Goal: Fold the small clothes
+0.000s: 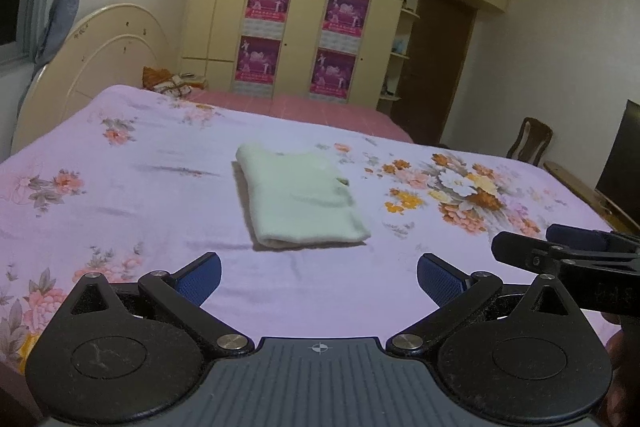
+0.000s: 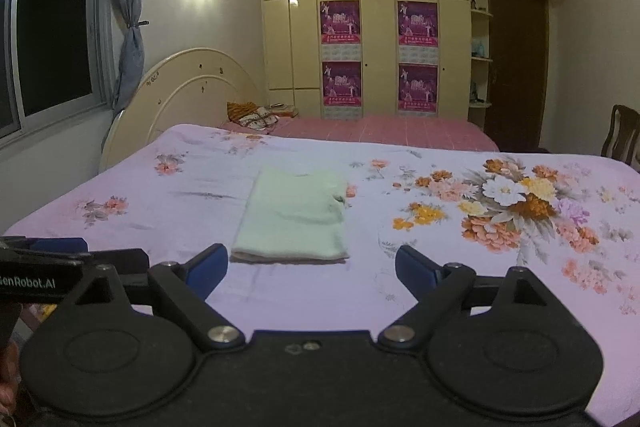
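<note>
A pale green garment lies folded into a neat rectangle on the lilac floral bedsheet; it also shows in the right wrist view. My left gripper is open and empty, held just short of the garment's near edge. My right gripper is open and empty too, close to the garment's near edge. The right gripper's fingers show at the right of the left wrist view. The left gripper's body shows at the left of the right wrist view.
A second bed with a pink cover and a small pile of cloth lies beyond. A cream headboard, wardrobe with posters, a chair and a dark screen stand around.
</note>
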A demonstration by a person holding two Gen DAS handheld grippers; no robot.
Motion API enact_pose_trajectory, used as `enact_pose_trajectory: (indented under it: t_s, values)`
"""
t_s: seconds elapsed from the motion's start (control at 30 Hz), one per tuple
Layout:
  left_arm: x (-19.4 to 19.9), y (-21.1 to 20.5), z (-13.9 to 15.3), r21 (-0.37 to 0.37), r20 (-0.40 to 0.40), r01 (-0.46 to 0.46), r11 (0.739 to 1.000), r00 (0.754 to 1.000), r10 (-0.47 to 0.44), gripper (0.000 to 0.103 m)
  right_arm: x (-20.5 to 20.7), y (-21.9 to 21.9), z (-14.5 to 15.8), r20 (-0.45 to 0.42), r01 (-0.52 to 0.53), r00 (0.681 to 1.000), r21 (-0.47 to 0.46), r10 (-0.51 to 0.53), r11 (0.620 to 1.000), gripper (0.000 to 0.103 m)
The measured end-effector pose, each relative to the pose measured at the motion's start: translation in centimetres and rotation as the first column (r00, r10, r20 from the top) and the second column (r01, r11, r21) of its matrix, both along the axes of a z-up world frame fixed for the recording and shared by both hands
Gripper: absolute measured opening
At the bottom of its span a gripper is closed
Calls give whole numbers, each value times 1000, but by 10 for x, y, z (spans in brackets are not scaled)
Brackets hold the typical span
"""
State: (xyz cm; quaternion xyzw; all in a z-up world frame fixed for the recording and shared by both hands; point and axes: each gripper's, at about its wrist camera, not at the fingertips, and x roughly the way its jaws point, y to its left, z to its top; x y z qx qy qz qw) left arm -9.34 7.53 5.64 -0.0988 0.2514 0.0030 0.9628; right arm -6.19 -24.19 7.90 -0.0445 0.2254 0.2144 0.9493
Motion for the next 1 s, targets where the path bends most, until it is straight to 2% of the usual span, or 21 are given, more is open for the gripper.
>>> enact_pose_trajectory:
  t_s: [1.0]
  values:
    - [1, -11, 3, 34, 22, 10, 999, 1000, -11, 103, 1, -3, -6, -10, 26, 1000, -7, -26, 1000, 91]
